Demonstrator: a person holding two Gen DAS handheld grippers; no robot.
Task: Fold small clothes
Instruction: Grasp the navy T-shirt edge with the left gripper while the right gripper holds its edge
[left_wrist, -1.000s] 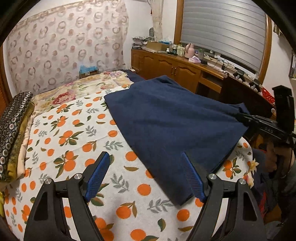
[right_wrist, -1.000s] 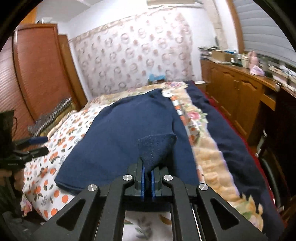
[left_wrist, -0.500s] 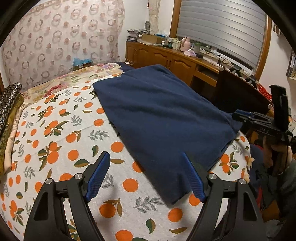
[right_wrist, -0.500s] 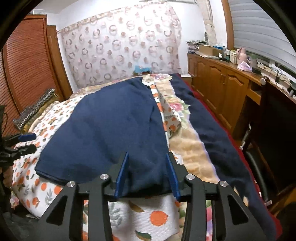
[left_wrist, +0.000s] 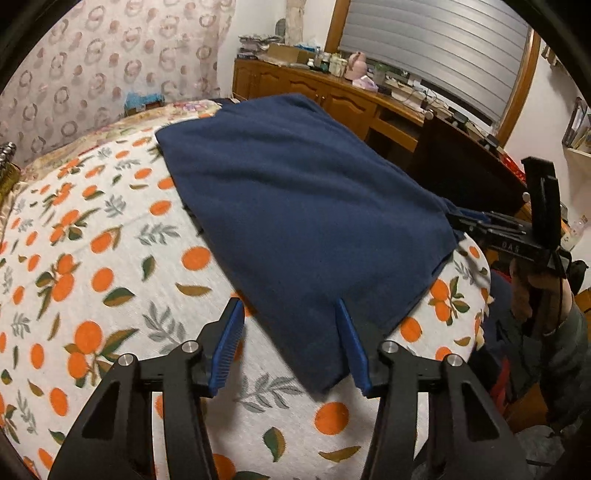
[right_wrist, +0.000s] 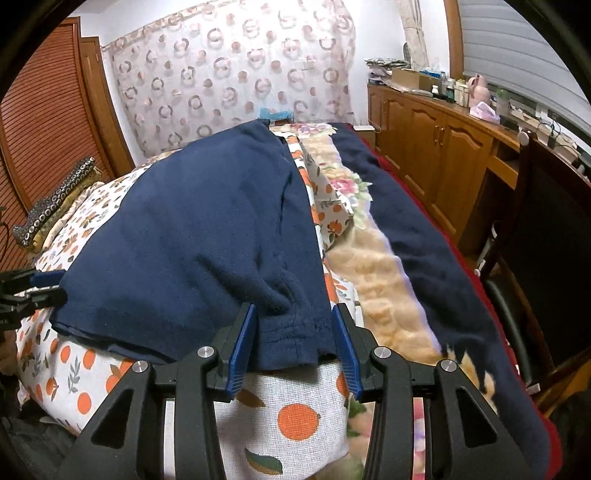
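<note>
The navy garment (left_wrist: 303, 221) lies flat on the orange-print bedspread (left_wrist: 92, 266), its near corners between both claws. The left claw (left_wrist: 291, 347), just closing, and the right claw (right_wrist: 293, 343) (released, parted) should each pinch every layer before lifting together.

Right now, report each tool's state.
Left tool: open, closing around the navy garment's corner, not gripping.
Right tool: open, just released the garment's hem.
</note>
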